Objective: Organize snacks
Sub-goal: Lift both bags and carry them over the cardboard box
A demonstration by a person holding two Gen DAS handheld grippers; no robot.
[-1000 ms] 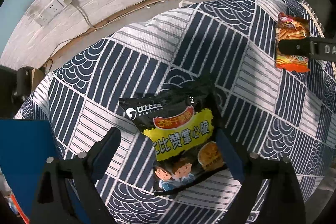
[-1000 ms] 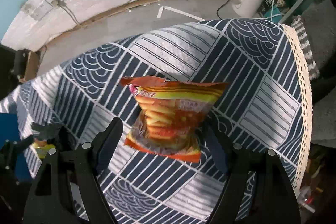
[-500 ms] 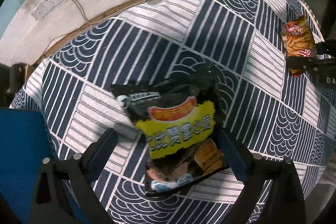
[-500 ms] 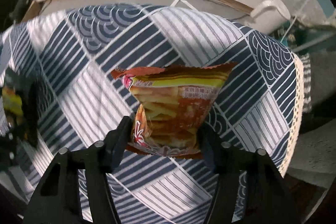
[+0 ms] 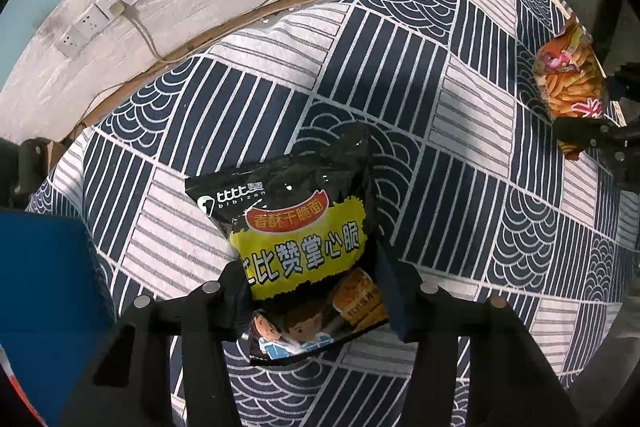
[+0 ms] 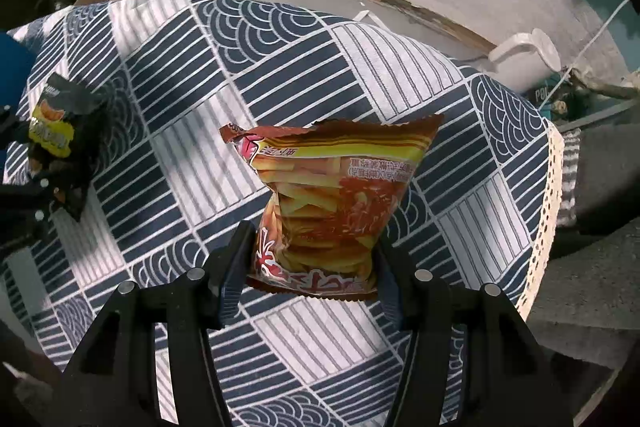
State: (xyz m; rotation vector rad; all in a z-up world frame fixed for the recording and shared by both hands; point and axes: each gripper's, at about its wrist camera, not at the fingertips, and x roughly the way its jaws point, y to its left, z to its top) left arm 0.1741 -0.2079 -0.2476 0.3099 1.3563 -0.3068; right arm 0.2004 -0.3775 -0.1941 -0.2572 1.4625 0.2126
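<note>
Closing on its sides, the left gripper (image 5: 312,291) has the black and yellow crispy-noodle packet (image 5: 298,247) between its 2 jaws; the pads already press the film in, about half open. That packet lies tilted over the navy patterned tablecloth (image 5: 400,75), its far end touching or just above the cloth; I cannot tell which. The right gripper (image 6: 312,267) is also closing, its jaws pinching the lower part of the orange shrimp-stick bag (image 6: 336,195), which looks lifted clear of the cloth.

Risks, as I judge them: both bags are slick, air-filled pouches gripped near 1 end, so a fast swing could let either slide out or twist. More squeeze could crush the brittle contents or burst a seam. The 2 grippers work near each other, so crossing paths might knock a bag loose.

A blue surface (image 5: 44,275) shows at the left edge; whether it is a container, or holds anything, is not visible.
</note>
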